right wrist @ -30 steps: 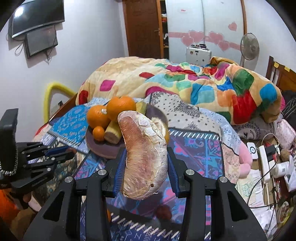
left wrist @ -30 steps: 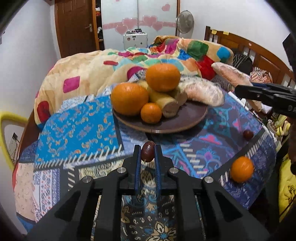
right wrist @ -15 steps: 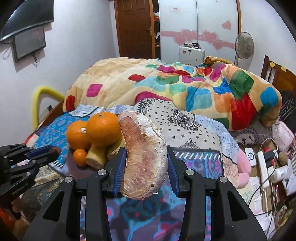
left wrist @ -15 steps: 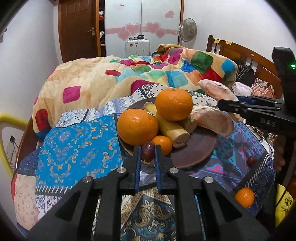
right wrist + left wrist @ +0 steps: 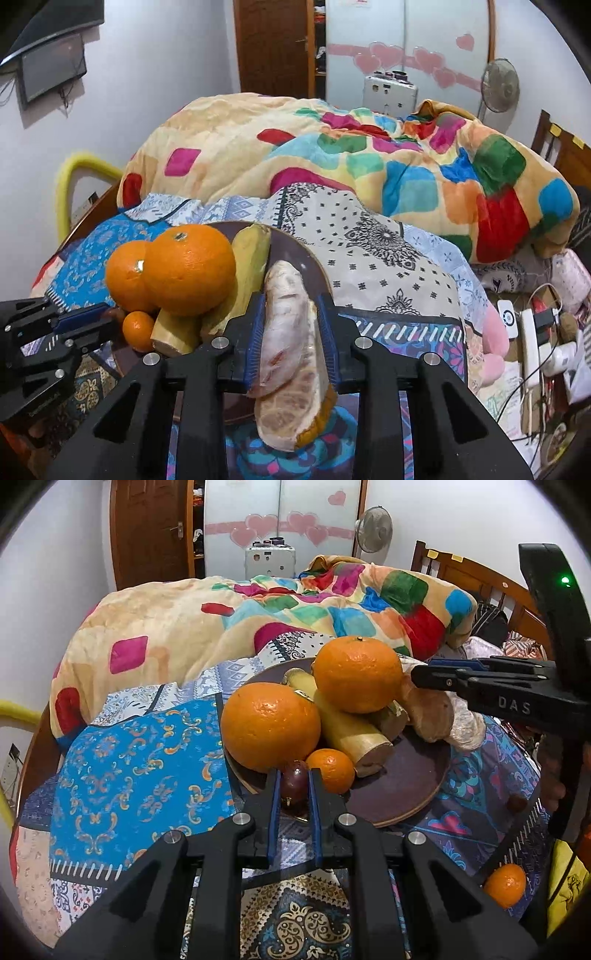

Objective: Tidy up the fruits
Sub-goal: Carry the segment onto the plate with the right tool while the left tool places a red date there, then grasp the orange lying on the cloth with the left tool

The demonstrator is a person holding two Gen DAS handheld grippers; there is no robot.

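Observation:
A brown plate (image 5: 402,786) on the patterned bedcover holds two big oranges (image 5: 271,725) (image 5: 357,674), a small orange (image 5: 330,770) and yellow cane pieces (image 5: 351,731). My left gripper (image 5: 293,775) is shut on a small dark red fruit (image 5: 293,786), just over the plate's near rim beside the small orange. My right gripper (image 5: 290,297) has a pale pomelo segment (image 5: 288,350) between its pads. Its jaws are closing on it, and the segment stands edge-on over the plate's right side (image 5: 295,243). From the left wrist, the right gripper (image 5: 417,675) reaches in beside the upper orange.
A loose small orange (image 5: 505,884) and a small dark fruit (image 5: 517,803) lie on the cover near its right edge. A bunched colourful duvet (image 5: 258,620) rises behind the plate. A power strip and cables (image 5: 528,332) lie off the bed's right side.
Both grippers have closed in on the plate. The left one carried the dark fruit to the plate's near rim. The right jaws narrowed and the pomelo segment turned edge-on, lower over the plate.

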